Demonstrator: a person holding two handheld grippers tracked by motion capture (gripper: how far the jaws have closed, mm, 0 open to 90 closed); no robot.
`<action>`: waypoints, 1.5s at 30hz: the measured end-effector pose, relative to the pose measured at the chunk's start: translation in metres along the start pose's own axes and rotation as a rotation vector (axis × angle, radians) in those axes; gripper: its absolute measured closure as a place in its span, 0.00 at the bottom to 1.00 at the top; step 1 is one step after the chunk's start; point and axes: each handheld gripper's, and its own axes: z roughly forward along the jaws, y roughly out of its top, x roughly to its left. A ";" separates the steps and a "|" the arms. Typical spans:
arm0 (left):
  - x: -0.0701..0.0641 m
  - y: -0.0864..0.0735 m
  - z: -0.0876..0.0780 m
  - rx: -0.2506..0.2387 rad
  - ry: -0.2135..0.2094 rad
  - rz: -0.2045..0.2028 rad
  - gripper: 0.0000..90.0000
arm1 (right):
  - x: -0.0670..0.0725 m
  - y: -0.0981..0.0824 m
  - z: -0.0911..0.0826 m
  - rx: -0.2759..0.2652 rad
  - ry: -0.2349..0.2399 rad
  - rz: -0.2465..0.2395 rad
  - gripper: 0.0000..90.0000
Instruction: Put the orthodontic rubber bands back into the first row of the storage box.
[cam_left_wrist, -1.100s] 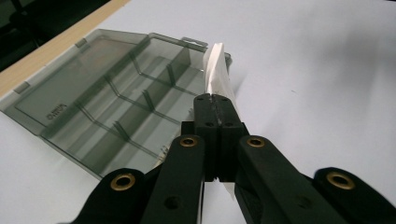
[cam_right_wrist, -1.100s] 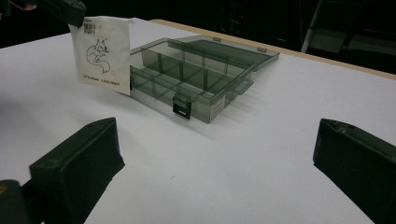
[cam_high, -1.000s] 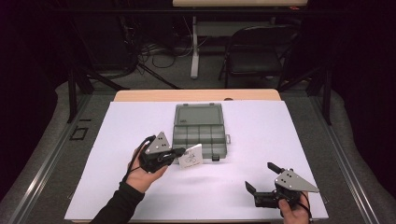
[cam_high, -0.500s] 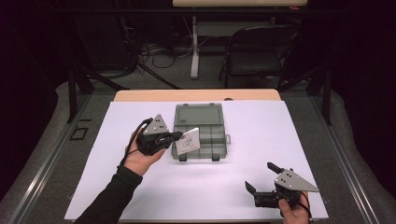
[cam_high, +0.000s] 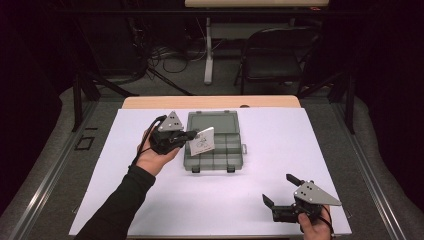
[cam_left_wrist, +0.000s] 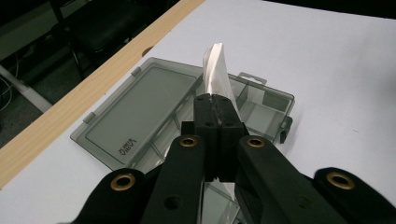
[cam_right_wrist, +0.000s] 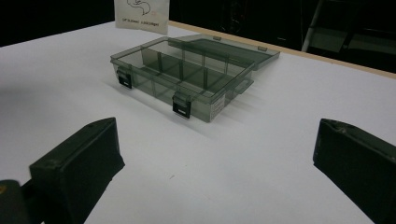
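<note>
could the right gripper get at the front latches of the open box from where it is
Probably yes. The right gripper stands open near the table's front edge, and bare white table lies between its jaws and the two black latches facing it.

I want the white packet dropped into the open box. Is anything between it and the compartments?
Nothing visible. The left tool holds the packet over the box; its lid lies folded back flat, and the compartments in view look empty. The right tool rests well off to the side.
</note>
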 end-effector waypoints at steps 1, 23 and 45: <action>0.001 0.001 0.000 0.000 0.001 -0.001 1.00 | 0.000 0.000 0.000 0.000 0.001 -0.001 0.00; 0.024 0.008 0.028 0.036 0.023 -0.012 1.00 | 0.000 0.000 0.001 -0.006 -0.001 0.000 0.00; 0.038 -0.004 0.066 0.109 0.016 -0.004 1.00 | -0.001 -0.001 0.001 -0.006 0.001 -0.002 0.00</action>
